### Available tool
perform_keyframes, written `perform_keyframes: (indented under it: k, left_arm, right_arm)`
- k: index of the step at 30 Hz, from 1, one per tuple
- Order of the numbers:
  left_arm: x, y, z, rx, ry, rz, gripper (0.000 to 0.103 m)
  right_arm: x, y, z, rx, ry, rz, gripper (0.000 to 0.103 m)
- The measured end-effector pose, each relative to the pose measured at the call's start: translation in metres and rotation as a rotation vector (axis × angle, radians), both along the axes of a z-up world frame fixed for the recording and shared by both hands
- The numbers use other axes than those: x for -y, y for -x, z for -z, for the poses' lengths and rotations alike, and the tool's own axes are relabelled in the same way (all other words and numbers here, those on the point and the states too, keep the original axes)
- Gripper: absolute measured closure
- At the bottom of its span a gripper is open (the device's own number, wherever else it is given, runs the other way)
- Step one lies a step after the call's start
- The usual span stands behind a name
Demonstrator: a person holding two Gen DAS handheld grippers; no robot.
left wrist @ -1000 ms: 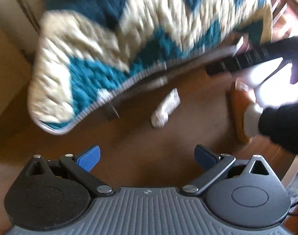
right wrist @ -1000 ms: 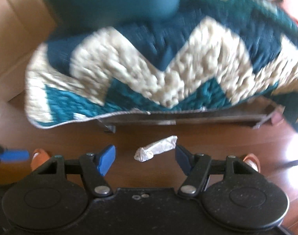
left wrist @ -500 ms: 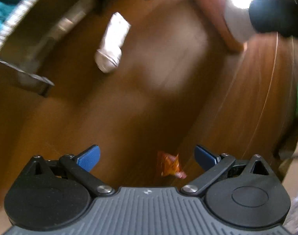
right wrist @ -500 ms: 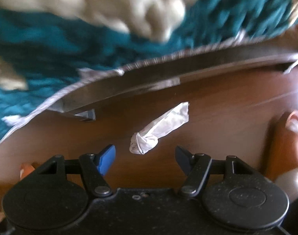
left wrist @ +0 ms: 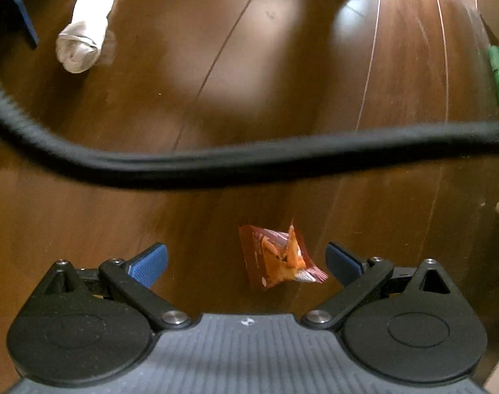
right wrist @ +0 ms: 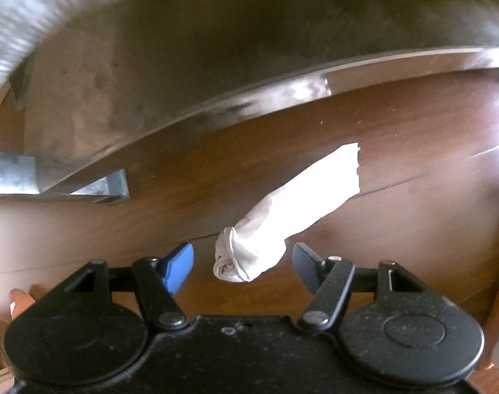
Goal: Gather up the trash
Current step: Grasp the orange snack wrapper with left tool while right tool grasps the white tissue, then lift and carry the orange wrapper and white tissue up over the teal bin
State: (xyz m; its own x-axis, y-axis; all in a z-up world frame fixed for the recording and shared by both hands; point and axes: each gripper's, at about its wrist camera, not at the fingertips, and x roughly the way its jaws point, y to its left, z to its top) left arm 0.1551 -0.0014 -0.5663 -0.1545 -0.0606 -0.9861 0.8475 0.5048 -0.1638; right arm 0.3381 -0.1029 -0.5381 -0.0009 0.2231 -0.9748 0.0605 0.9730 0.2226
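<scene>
An orange snack wrapper (left wrist: 279,256) lies crumpled on the brown wood floor, between the blue pads of my left gripper (left wrist: 246,262), nearer the right pad. That gripper is open and no pad touches the wrapper. A twisted white paper wrapper (right wrist: 282,216) lies on the floor in the right wrist view; its knotted end sits between the pads of my right gripper (right wrist: 242,262), which stands open around it without pressing. The same white wrapper (left wrist: 85,32) shows at the upper left of the left wrist view.
A black cable (left wrist: 249,161) hangs blurred across the left wrist view. A green scrap (left wrist: 498,75) lies at the far right on the floor. A metal bed frame rail (right wrist: 216,111) and its foot (right wrist: 114,187) run behind the white wrapper.
Both grippers have dropped from facing the quilted bed cover down close to the floor. The orange wrapper has come between the left pads, the white wrapper's end between the right pads.
</scene>
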Motion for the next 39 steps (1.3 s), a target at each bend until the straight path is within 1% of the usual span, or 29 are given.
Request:
perform_keyframes:
  k: [2, 4, 5, 8, 9, 12, 13, 14, 15, 16, 19, 20, 21, 23, 25, 29, 33, 36, 38, 39]
  left_arm:
    - [0.000, 0.006, 0.005, 0.001, 0.009, 0.014, 0.003]
    - [0.000, 0.012, 0.009, 0.006, 0.012, 0.038, 0.010]
    - [0.000, 0.015, 0.011, -0.005, 0.009, 0.045, 0.014]
    - [0.001, 0.023, 0.018, -0.022, 0.000, 0.077, 0.034]
    - [0.001, 0.025, 0.020, -0.027, -0.006, 0.086, 0.038]
    - [0.000, 0.029, 0.021, -0.024, -0.008, 0.098, 0.040]
    - [0.000, 0.030, 0.021, -0.017, -0.008, 0.103, 0.041]
    - [0.000, 0.032, 0.020, -0.005, -0.007, 0.108, 0.045]
    - [0.001, 0.033, 0.019, 0.006, -0.004, 0.113, 0.056]
    - [0.002, 0.036, 0.019, 0.009, -0.001, 0.114, 0.060]
    - [0.005, 0.038, 0.017, 0.007, 0.002, 0.114, 0.061]
    - [0.004, 0.037, 0.016, 0.004, 0.010, 0.111, 0.066]
    - [0.002, 0.033, 0.016, 0.004, 0.011, 0.107, 0.070]
    - [0.000, 0.031, 0.015, 0.002, 0.011, 0.097, 0.071]
    - [-0.002, 0.028, 0.013, 0.014, 0.005, 0.090, 0.072]
    - [-0.007, 0.016, 0.008, 0.019, -0.005, 0.037, 0.073]
    - [-0.016, 0.003, -0.013, 0.056, -0.013, 0.011, 0.073]
    - [-0.020, -0.011, -0.042, 0.101, -0.011, -0.034, 0.073]
    - [-0.025, -0.018, -0.068, 0.137, 0.002, -0.054, 0.073]
    - [-0.028, -0.020, -0.082, 0.156, 0.006, -0.063, 0.073]
  right_arm:
    - [0.000, -0.002, 0.008, -0.018, 0.005, 0.032, 0.036]
    - [0.000, -0.003, 0.014, -0.033, 0.013, 0.055, 0.036]
    - [0.000, -0.004, 0.017, -0.038, 0.021, 0.059, 0.036]
    - [-0.004, -0.003, 0.022, -0.039, 0.042, 0.045, 0.037]
    - [-0.005, -0.003, 0.023, -0.038, 0.049, 0.040, 0.037]
    - [-0.006, -0.002, 0.023, -0.037, 0.064, 0.030, 0.039]
    - [-0.007, -0.001, 0.024, -0.037, 0.068, 0.030, 0.042]
    - [-0.008, -0.001, 0.024, -0.039, 0.072, 0.030, 0.053]
    - [-0.009, 0.000, 0.028, -0.047, 0.075, 0.030, 0.058]
    - [-0.009, 0.001, 0.029, -0.054, 0.079, 0.033, 0.059]
    - [-0.012, 0.002, 0.032, -0.051, 0.083, 0.028, 0.073]
    - [-0.019, -0.001, 0.037, -0.054, 0.084, 0.026, 0.079]
    - [-0.020, -0.002, 0.037, -0.054, 0.082, 0.024, 0.081]
    - [-0.019, -0.002, 0.035, -0.043, 0.078, 0.021, 0.086]
    - [-0.016, 0.001, 0.031, -0.039, 0.072, 0.026, 0.087]
    - [-0.006, 0.010, 0.009, -0.009, 0.079, -0.015, 0.088]
    - [0.012, 0.022, -0.022, 0.019, 0.095, -0.037, 0.088]
    - [0.020, 0.034, -0.050, 0.044, 0.114, -0.061, 0.089]
    - [0.028, 0.038, -0.073, 0.060, 0.114, -0.080, 0.089]
    - [0.028, 0.041, -0.090, 0.077, 0.103, -0.099, 0.089]
